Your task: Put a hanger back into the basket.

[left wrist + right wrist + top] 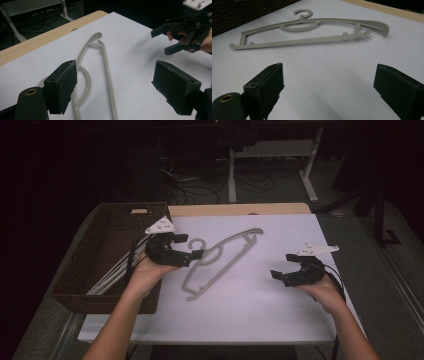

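- While the hanger [220,262] lies flat on the white sheet [250,310] near the middle of the high view, both grippers sit beside it with nothing in them.
- The hanger is pale grey plastic; in the high view its hook curls at centre-left and its long arms run from lower left to upper right.
- The left gripper [186,248], at centre-left of the high view, has its jaws apart, their tips just beside the hook.
- In the left gripper view the hanger [106,72] runs up the middle of the frame between the two black pads [63,85], which stand clear of it on either side and do not press on it.
- The right gripper [285,266], at centre-right of the high view, also has its jaws spread wide, and is well apart from the hanger.
- In the right gripper view the hanger [309,32] stretches across the upper half of the frame, hook at upper centre, with bare sheet between it and the jaws at the bottom.
- The right gripper [172,37] also shows at upper right of the left gripper view, jaws parted.
- A dark woven basket [90,265] stands at the left of the high view, touching the sheet's edge; pale rods [115,272] lean in it.
- A strip of bare wood tabletop [240,209] shows past the sheet's far edge.
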Tool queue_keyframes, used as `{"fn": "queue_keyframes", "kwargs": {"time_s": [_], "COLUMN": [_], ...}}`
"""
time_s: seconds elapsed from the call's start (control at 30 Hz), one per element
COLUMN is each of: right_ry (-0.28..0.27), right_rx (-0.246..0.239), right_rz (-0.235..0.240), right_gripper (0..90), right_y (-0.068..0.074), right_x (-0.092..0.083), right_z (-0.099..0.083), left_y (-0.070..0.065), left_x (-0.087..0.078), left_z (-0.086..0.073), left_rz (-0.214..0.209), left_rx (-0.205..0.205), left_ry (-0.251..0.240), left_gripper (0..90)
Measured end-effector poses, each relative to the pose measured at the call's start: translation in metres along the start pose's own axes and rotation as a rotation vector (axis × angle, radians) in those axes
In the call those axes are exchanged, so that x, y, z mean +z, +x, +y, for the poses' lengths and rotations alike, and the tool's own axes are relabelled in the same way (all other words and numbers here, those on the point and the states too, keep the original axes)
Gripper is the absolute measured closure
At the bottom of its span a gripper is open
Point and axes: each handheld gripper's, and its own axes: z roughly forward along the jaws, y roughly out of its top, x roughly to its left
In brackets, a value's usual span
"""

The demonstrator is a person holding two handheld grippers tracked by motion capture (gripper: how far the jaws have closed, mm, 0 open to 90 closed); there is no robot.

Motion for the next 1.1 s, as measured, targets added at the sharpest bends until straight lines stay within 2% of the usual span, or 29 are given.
{"fn": "queue_keyframes", "kwargs": {"time_s": [0.1,0.17,0.27,0.33,0.47,0.6,0.67,0.77,0.9,1.1], "right_ry": [0.002,0.007,0.009,0.008,0.005,0.009,0.015,0.027,0.050,0.100], "right_rx": [-0.002,-0.001,-0.003,-0.001,0.004,0.002,0.002,0.001,-0.005,-0.035], "right_rz": [0.001,0.003,0.005,0.006,0.011,0.008,0.005,0.001,-0.014,-0.067], "right_gripper": [8.6,8.8,9.1,9.2,9.7,14.6,20.0,29.9,45.8,70.8], "right_y": [0.000,0.000,0.000,0.000,-0.001,-0.004,-0.009,-0.018,-0.031,-0.049], "right_x": [0.001,0.001,0.001,0.002,0.001,0.005,0.011,0.024,0.050,0.093], "right_z": [0.000,0.000,0.000,0.000,-0.001,0.002,0.008,0.019,0.036,0.065], "left_y": [-0.004,-0.004,-0.004,0.001,0.016,0.022,0.022,0.020,0.014,0.012], "left_x": [0.017,0.030,0.051,0.063,0.088,0.102,0.104,0.104,0.103,0.103], "left_z": [-0.003,-0.006,-0.011,-0.016,-0.027,-0.039,-0.045,-0.051,-0.058,-0.067], "left_rz": [0.031,0.044,0.108,0.114,0.164,0.189,0.191,0.195,0.188,0.169], "left_rx": [-0.009,-0.033,-0.031,-0.063,-0.115,-0.135,-0.134,-0.118,-0.093,-0.083], "left_ry": [0.012,0.017,0.049,0.062,0.097,0.139,0.157,0.180,0.203,0.214], "left_gripper": [22.8,30.0,40.4,50.3,65.1,83.5,90.0,90.0,90.0,90.0]}}
